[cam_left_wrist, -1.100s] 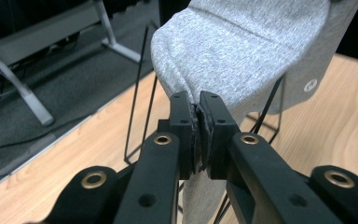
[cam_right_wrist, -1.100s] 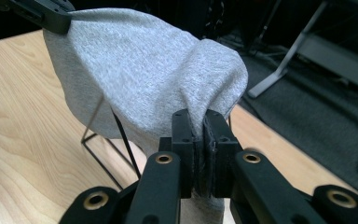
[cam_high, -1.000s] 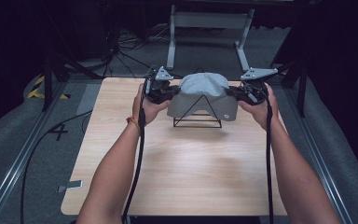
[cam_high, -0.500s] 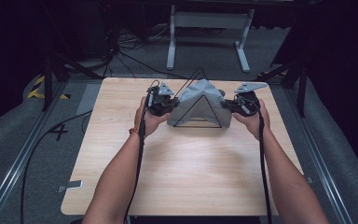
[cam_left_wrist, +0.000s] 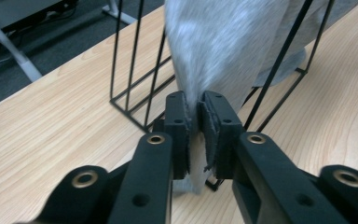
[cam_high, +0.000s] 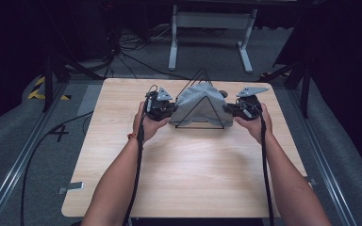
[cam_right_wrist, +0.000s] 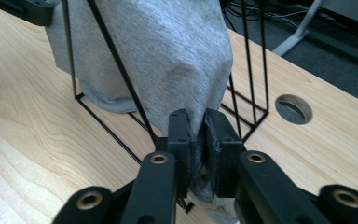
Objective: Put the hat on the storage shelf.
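Grey cloth point(cam_left_wrist: 223, 42) pinched between both grippers' jaws, draped over wire rack point(cam_high: 200, 101).

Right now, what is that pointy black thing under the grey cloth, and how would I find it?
Start at the wooden table and look to the middle of its far half, between the two hands. There stands a black wire rack, shaped like a tent. Unlike everything nearby, it is thin bare wire with the grey cloth draped over it.
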A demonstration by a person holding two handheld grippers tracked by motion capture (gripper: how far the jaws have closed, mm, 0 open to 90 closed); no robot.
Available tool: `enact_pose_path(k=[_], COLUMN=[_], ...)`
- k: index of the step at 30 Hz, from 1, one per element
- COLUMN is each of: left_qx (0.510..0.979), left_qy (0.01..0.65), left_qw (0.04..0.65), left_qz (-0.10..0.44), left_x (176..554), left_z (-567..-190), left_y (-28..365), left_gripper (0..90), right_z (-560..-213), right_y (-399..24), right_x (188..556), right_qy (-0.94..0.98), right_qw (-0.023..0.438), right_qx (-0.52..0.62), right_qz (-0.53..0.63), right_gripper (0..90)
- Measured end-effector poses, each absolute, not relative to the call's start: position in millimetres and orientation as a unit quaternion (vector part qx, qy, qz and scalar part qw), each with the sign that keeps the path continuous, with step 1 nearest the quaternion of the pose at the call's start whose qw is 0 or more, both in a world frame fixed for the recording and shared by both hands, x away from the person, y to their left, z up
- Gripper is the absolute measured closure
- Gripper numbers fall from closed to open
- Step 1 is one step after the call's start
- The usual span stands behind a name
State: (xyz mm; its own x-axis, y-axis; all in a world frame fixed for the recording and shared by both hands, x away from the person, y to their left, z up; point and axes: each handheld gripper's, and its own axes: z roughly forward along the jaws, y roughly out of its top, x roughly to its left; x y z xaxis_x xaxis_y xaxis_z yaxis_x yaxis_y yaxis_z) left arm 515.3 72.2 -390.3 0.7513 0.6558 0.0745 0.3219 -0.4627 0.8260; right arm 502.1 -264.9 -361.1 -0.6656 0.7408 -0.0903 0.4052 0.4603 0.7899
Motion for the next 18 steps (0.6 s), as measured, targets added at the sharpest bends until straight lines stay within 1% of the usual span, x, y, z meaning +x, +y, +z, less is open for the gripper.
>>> enact_pose_path(k=[1,9,11,13,14,15,16,18], left_qx=[0.832,0.836,0.840,0.847,0.847,0.850,0.854,0.859], left_qy=[0.291,0.276,0.274,0.268,0.268,0.265,0.261,0.256], left_qw=[0.428,0.422,0.419,0.408,0.408,0.404,0.400,0.390], left_qz=[0.199,0.214,0.208,0.210,0.210,0.209,0.204,0.208], left_x=[511.6,486.4,478.3,468.0,468.0,464.3,453.8,444.9], left_z=[-388.6,-374.4,-372.8,-373.6,-373.6,-374.1,-377.1,-380.6], left_y=[78.1,105.2,111.5,116.9,116.9,118.9,124.5,130.2], left_gripper=[74.4,65.0,63.0,57.1,55.8,55.8,52.4,48.8], right_z=[-360.1,-343.4,-340.0,-338.2,-337.8,-337.8,-338.2,-339.3], right_y=[-268.2,-280.6,-283.6,-287.2,-290.1,-290.1,-295.4,-300.3], right_x=[500.1,479.8,472.8,465.2,460.3,460.3,451.4,443.7], right_qy=[0.824,0.823,0.825,0.827,0.829,0.829,0.829,0.830], right_qw=[0.220,0.237,0.242,0.244,0.244,0.244,0.247,0.250], right_qx=[0.350,0.340,0.333,0.331,0.328,0.328,0.326,0.326], right_qz=[0.387,0.389,0.387,0.383,0.382,0.382,0.382,0.377], right_gripper=[76.1,67.1,64.6,61.4,59.0,59.0,56.0,54.0])
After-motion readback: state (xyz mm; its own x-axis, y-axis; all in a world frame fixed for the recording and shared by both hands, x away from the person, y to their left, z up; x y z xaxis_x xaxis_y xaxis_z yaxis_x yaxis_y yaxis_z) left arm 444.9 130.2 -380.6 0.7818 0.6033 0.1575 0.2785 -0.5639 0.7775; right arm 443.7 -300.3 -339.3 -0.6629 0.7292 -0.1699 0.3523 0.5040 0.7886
